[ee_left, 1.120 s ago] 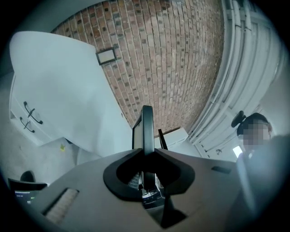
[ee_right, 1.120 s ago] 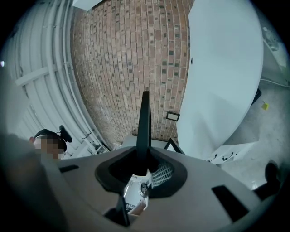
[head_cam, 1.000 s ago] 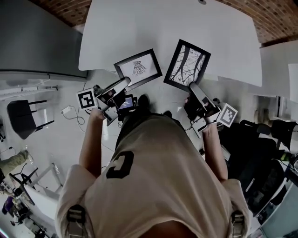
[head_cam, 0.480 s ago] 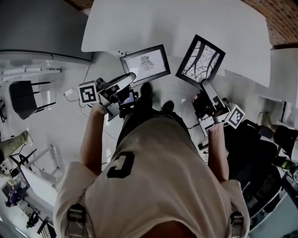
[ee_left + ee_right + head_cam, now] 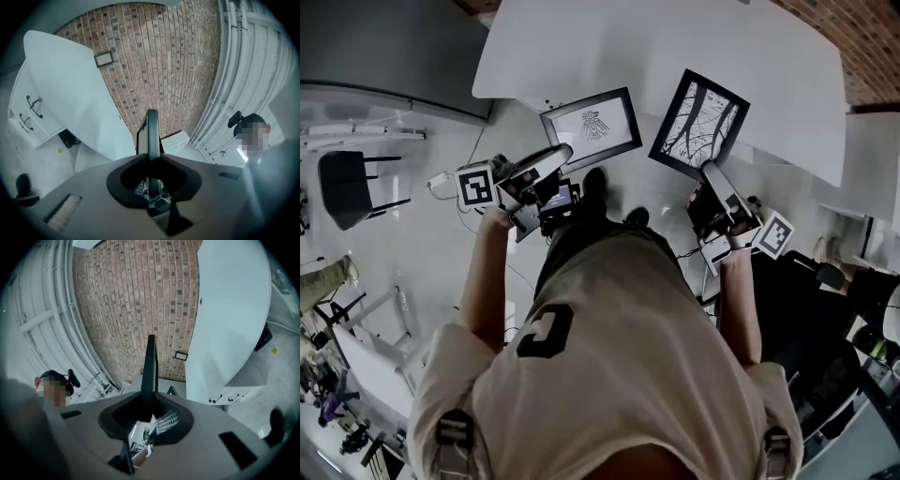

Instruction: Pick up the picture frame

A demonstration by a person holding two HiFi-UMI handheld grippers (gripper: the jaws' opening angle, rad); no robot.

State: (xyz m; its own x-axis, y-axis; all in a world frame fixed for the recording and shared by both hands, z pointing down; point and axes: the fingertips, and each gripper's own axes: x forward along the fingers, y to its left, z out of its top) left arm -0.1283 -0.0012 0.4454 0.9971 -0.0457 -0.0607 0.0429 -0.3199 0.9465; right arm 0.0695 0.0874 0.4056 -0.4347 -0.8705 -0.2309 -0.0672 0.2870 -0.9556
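Plainly, the left gripper (image 5: 151, 157) had its jaws drawn nearly together, pinched on the thin lower edge of a picture frame (image 5: 152, 129) that rose edge-on between them. The right gripper (image 5: 149, 401) looked much the same, its jaws clamped narrow on the edge of a second frame (image 5: 150, 366), with a small slip of printed paper (image 5: 140, 437) showing down in the gap behind the pads.

From above, the left-hand frame carried a pale print of a bird-like figure, and the right-hand one (image 5: 698, 122) a dark print of bare branches. Both were off the white table (image 5: 675, 47), held out in front of the person, the bird print mostly over the floor (image 5: 422, 253) just beside the table's near edge, the branch print overlapping that edge. The marker cubes (image 5: 475, 186) sat at the outer side of each gripper.

Further out stood a brick wall (image 5: 159, 61), a white drawer unit (image 5: 28, 117) under the table, a dark chair (image 5: 352, 187), and another person (image 5: 251, 154) off to one side.

Against a second before, both grips were unchanged; the bird print, which had lain largely over the tabletop in the head view, now hung clear of it, and the table's edge sat farther up the picture
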